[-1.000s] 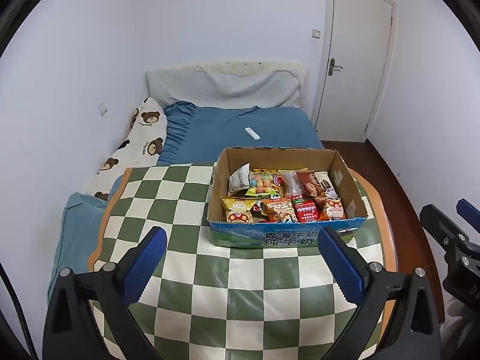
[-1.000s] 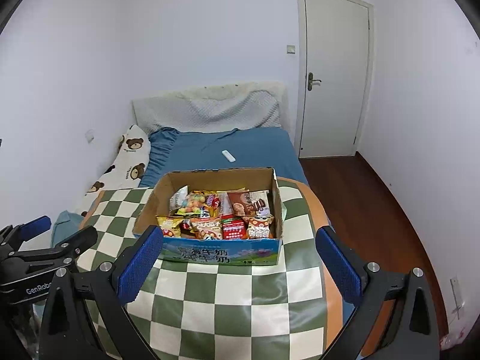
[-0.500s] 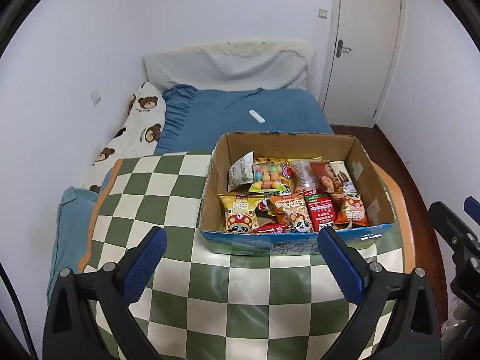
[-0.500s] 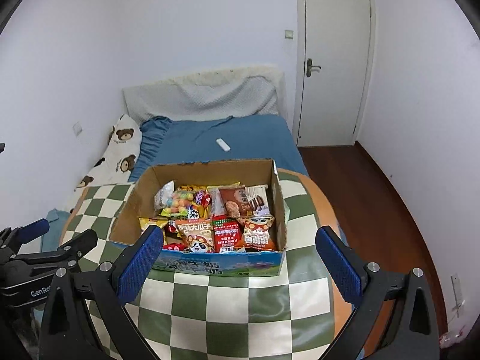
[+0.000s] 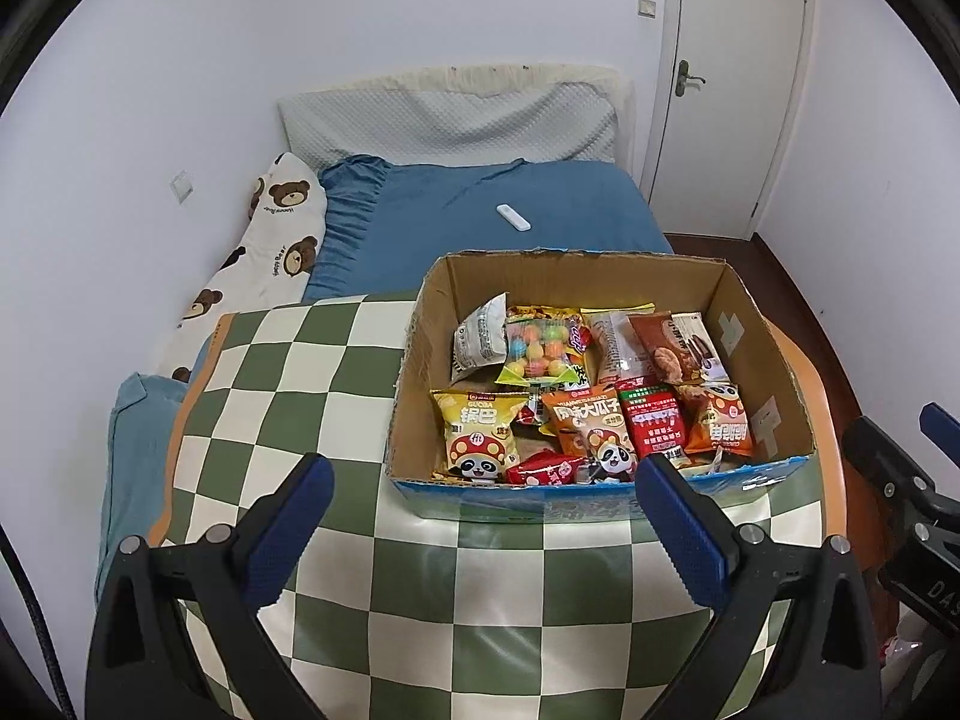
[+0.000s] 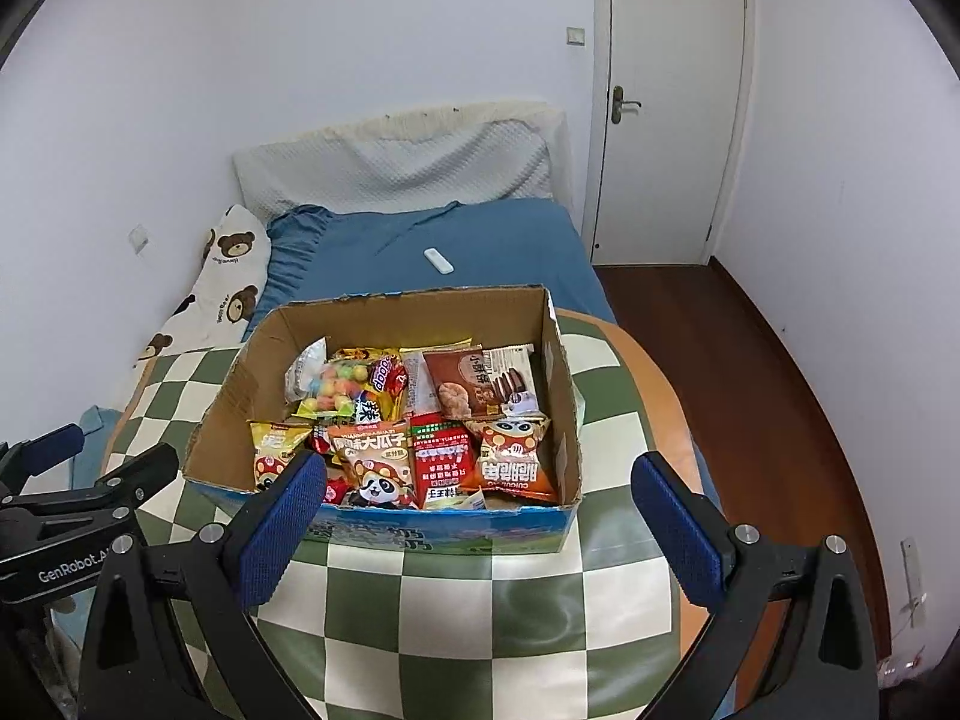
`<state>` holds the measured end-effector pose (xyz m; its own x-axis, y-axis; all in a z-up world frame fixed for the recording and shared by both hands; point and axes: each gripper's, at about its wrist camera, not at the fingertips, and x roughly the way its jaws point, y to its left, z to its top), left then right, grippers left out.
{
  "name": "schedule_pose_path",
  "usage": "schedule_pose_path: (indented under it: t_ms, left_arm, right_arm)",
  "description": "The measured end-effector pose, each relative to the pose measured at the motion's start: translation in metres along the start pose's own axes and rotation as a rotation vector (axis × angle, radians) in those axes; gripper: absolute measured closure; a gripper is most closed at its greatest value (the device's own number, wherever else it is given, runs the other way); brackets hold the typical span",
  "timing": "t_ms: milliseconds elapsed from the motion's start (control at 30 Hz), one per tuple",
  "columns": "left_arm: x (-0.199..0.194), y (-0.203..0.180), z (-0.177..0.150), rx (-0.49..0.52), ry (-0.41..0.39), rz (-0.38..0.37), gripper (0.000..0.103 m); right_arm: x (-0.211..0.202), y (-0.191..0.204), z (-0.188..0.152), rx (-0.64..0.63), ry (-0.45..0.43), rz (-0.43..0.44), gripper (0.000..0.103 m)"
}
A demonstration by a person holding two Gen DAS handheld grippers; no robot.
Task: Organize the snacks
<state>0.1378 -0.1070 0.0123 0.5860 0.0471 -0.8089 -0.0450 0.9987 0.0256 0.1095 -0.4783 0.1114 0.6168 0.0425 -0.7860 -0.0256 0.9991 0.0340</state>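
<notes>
An open cardboard box full of snack packets stands on the green-and-white checked table. Inside lie a yellow panda bag, an orange panda bag, a red packet, an orange bag, a candy-ball bag and a brown cookie pack. My left gripper is open and empty, just short of the box's front wall. My right gripper is open and empty at the same wall.
A bed with a blue sheet lies behind the table, with a white remote on it and a bear-print pillow at the left. A white door and wooden floor are at the right.
Both grippers have moved forward and tilted down toward the box, which now looks larger and nearer. Both stay open and empty.
</notes>
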Motion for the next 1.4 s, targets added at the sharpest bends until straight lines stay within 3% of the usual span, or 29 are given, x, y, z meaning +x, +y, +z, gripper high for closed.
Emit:
schedule_pose_path:
  t_ms: [1400]
  left_arm:
    - [-0.0074,0.0002,0.0008,-0.006,-0.012,-0.001,0.000]
  right_arm:
    - [-0.0063,0.0048,-0.0020,-0.004,-0.005,0.016,0.000]
